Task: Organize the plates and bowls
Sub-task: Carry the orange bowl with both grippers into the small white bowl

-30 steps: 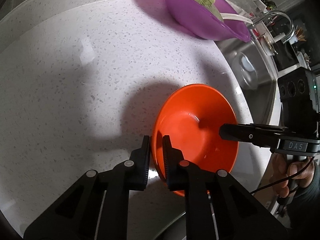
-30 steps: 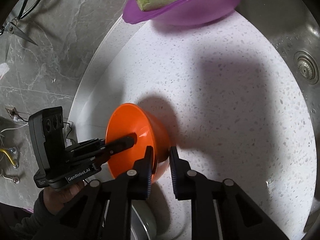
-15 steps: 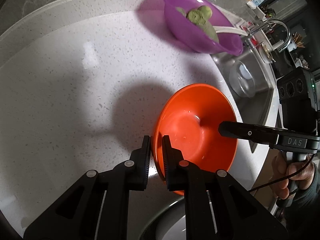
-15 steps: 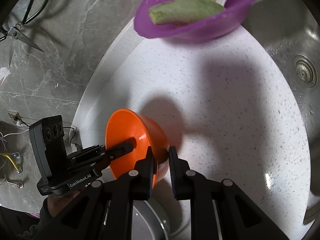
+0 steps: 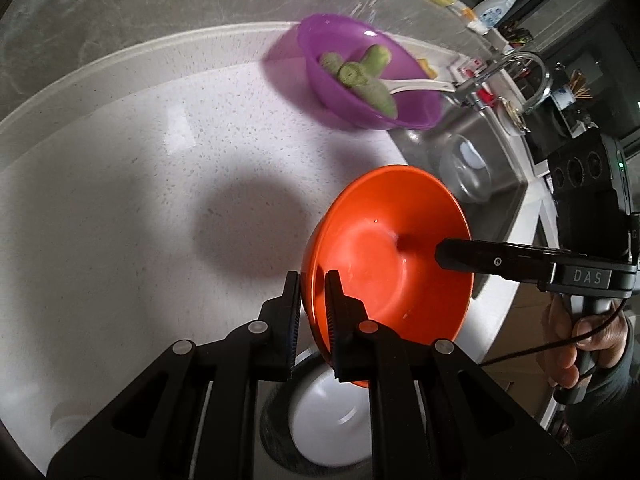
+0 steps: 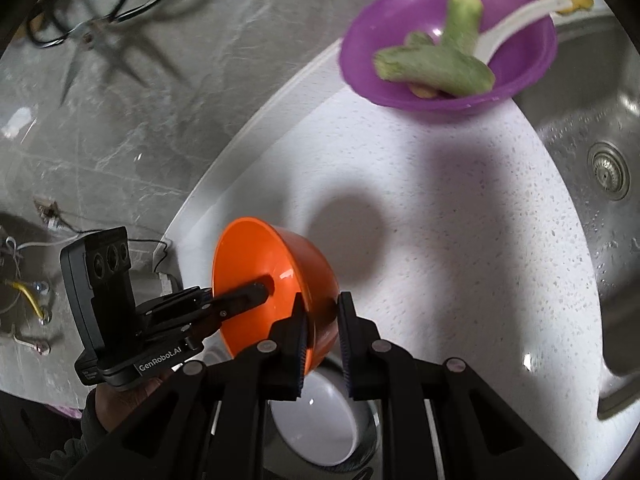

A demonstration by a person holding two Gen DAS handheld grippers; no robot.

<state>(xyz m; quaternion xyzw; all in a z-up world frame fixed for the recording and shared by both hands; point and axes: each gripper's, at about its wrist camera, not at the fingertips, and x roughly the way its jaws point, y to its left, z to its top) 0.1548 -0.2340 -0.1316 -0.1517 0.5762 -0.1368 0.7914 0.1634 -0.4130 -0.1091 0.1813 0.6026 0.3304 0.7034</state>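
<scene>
Lifted higher off the counter (image 5: 120,200), the empty orange bowl (image 5: 384,248) stays pinched at its rim by both the left gripper (image 5: 313,312) and right gripper (image 6: 323,334). Behind, the purple bowl (image 6: 452,36) holds green vegetable pieces (image 6: 440,64) and a white spoon (image 6: 516,20).

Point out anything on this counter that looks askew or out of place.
The orange bowl is tipped steeply on its side, pinched at opposite rims by the left gripper and the right gripper. The purple bowl holds green vegetable pieces and a white spoon, so it is not ready to stack.
</scene>
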